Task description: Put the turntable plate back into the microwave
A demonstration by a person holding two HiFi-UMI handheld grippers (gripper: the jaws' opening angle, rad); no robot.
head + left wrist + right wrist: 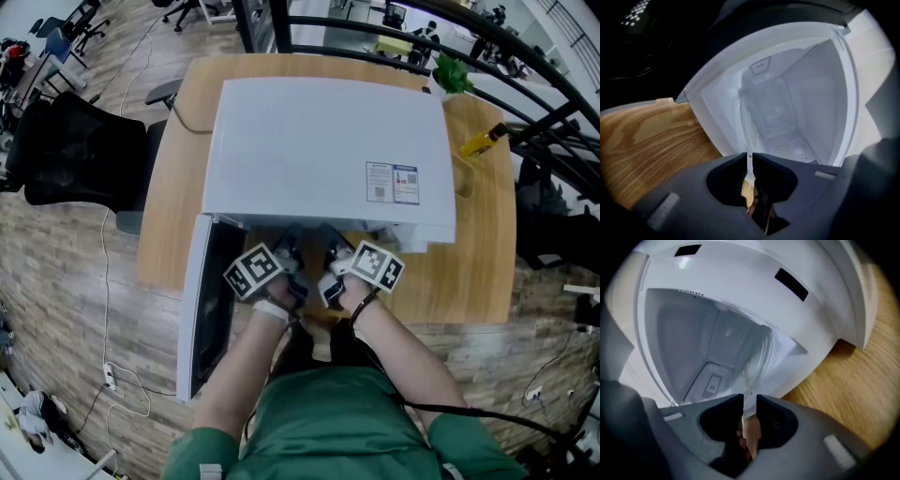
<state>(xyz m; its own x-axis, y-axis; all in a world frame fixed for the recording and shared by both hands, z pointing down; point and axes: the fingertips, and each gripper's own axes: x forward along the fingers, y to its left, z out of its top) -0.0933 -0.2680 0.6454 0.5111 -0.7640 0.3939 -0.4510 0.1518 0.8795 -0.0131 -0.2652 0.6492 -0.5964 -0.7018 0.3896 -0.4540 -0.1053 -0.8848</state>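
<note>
While between left gripper (750,158) jaws, turntable plate (743,120).

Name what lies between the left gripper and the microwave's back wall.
The clear turntable plate, seen edge-on, with its rim pinched in the left gripper. The left gripper view shows it.

One microwave (323,141), one plate (744,123) (two claws (750,158) (749,401))
</note>
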